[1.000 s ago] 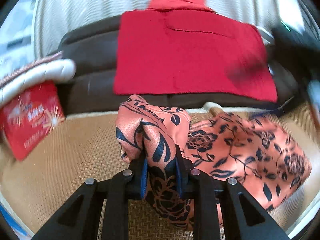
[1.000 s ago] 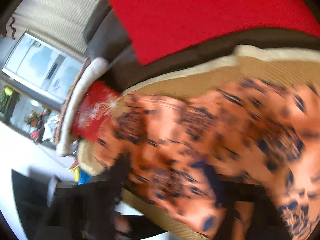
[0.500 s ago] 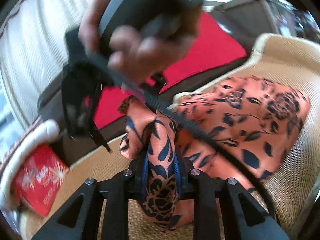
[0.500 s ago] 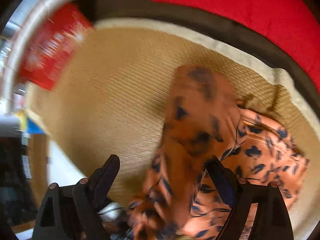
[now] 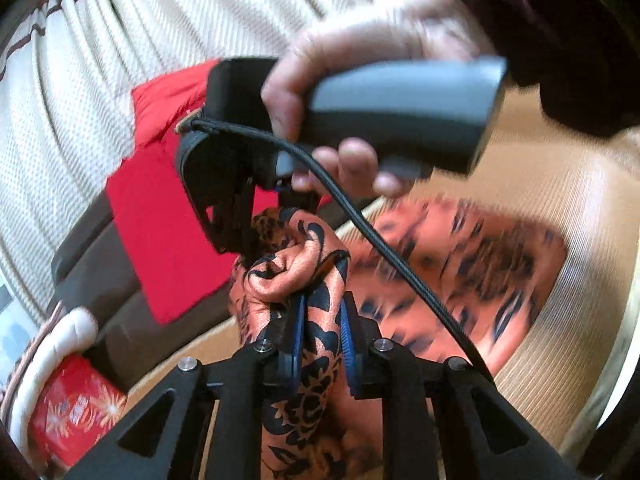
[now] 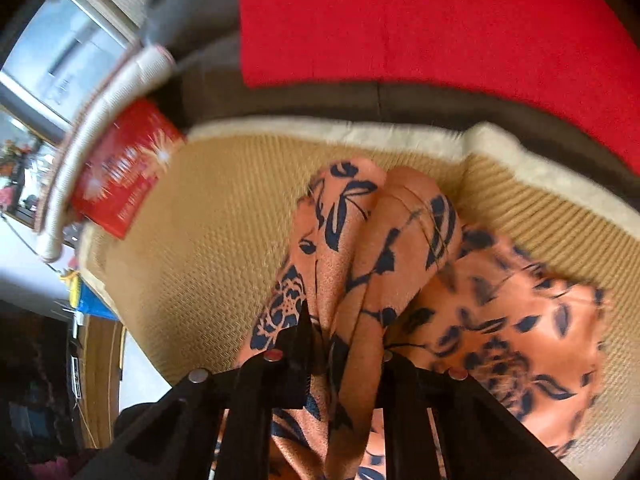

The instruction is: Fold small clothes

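On the woven tan mat point(image 6: 208, 240) lies the orange floral garment point(image 6: 532, 336), part spread flat to the right and part gathered into a raised bunch at the near middle. Left tongs point(image 5: 322, 334): jaws narrow, blue pads point(image 5: 298, 332) pressed on a fold of the garment that rises between them; the jaws have just been closing further on this fold. Right tongs point(image 6: 344, 344): jaws drawn in from wide within the last moment, now clamped on two upright folds of the same garment, which stand above the fingertips. In the left wrist view the person's right hand point(image 5: 352, 92) grips the grey handle point(image 5: 404, 108) of the right tongs just beyond and above the left tongs; a black cable point(image 5: 384, 248) runs from that tool down across the cloth. The tips of the right tongs meet the bunch at its far side, close to the left pads. A dark sleeve point(image 5: 568, 28) shows at upper right. Beyond the mat's pale edge point(image 6: 328, 132) is a dark brown cushion point(image 6: 400, 100) carrying a flat red cloth point(image 6: 420, 20). At the far left a red printed box point(image 6: 120, 168) rests against a white padded roll point(image 6: 100, 116). Cream ribbed fabric point(image 5: 80, 100) fills the far background of the left wrist view.
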{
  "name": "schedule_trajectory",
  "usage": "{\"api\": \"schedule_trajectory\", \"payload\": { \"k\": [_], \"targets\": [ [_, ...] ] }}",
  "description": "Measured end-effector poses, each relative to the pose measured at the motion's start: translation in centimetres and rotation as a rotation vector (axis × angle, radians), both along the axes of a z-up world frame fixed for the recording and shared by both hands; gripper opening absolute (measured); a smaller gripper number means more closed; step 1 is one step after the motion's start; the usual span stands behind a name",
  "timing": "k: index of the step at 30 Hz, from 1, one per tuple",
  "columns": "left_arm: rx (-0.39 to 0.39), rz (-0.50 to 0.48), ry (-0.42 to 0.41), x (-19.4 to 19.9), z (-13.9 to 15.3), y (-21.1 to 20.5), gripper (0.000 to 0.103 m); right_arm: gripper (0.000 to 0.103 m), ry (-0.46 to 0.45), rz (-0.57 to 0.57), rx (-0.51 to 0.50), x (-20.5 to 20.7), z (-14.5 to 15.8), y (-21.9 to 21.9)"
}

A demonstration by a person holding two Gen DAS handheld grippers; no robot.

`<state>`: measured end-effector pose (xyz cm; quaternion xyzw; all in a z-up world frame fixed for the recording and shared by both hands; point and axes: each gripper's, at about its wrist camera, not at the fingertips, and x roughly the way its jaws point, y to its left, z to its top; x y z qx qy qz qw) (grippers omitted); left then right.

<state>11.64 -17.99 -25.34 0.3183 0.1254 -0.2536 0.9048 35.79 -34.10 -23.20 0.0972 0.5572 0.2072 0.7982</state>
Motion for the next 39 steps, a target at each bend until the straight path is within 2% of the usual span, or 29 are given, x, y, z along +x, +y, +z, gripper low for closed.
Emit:
{"api": "schedule_trajectory", "payload": {
  "k": [2, 6, 10, 13, 16, 20, 23, 25, 29, 31, 32, 33, 34, 36, 38, 39],
  "targets": [
    [0.002, -0.074, -0.036, -0.8, 1.0, -2.4, 0.008, 0.013, -0.041, -0.010, 0.018, -0.5, 1.4, -2.3],
    [0.004, -0.202, -0.068, -2.2, 1.6, -7.4, 0.007, 0.013, -0.063, -0.039, 0.015, -1.0, 2.2, -7.0],
    [0.016, -0.258, -0.008, -2.6, -0.2, -10.2, 0.007, 0.013, -0.025, -0.121, 0.027, -1.4, -0.9, -13.1],
    [0.022, -0.312, 0.044, -3.2, -0.7, -9.5, 0.008, 0.013, 0.037, -0.181, 0.082, -1.8, -5.0, -16.3],
    [-0.022, -0.355, 0.113, -2.9, 0.1, -7.7, 0.010, 0.013, 0.104, -0.234, 0.180, -1.6, -8.6, -18.4],
    [-0.167, -0.326, 0.193, -0.3, 3.8, -3.7, 0.010, 0.018, 0.123, -0.318, 0.322, -2.3, -9.0, -19.6],
    [-0.272, -0.229, 0.195, 3.0, 6.3, -0.6, 0.010, 0.022, 0.124, -0.358, 0.345, -4.4, -7.3, -19.7],
    [-0.297, -0.147, 0.202, 5.1, 6.6, 0.7, 0.011, 0.022, 0.087, -0.365, 0.330, -6.3, -5.5, -19.5],
    [-0.299, -0.038, 0.350, 10.0, 4.0, 1.5, 0.011, 0.022, -0.002, -0.444, 0.163, -10.1, -2.3, -18.5],
    [-0.285, -0.002, 0.457, 11.7, 1.7, 1.5, 0.011, 0.022, -0.038, -0.481, 0.135, -12.1, -1.3, -17.7],
    [-0.290, 0.024, 0.556, 13.0, 0.2, 1.4, 0.011, 0.022, -0.062, -0.509, 0.106, -12.9, -0.9, -17.3],
    [-0.311, 0.034, 0.618, 13.7, -0.8, 1.5, 0.011, 0.022, -0.090, -0.524, 0.070, -13.7, -0.5, -17.0],
    [-0.325, 0.045, 0.638, 13.8, -1.5, 1.7, 0.011, 0.022, -0.124, -0.518, 0.068, -14.4, -0.1, -16.2],
    [-0.301, 0.049, 0.606, 12.8, -2.1, 1.6, 0.011, 0.022, -0.126, -0.494, 0.107, -14.8, -0.5, -15.4],
    [-0.284, 0.017, 0.590, 11.7, -2.2, 1.3, 0.011, 0.022, -0.078, -0.455, 0.083, -15.3, -1.9, -13.9],
    [-0.284, 0.007, 0.603, 11.4, -2.5, 1.2, 0.011, 0.022, -0.044, -0.429, 0.033, -15.2, -3.0, -12.2]
  ]
}}
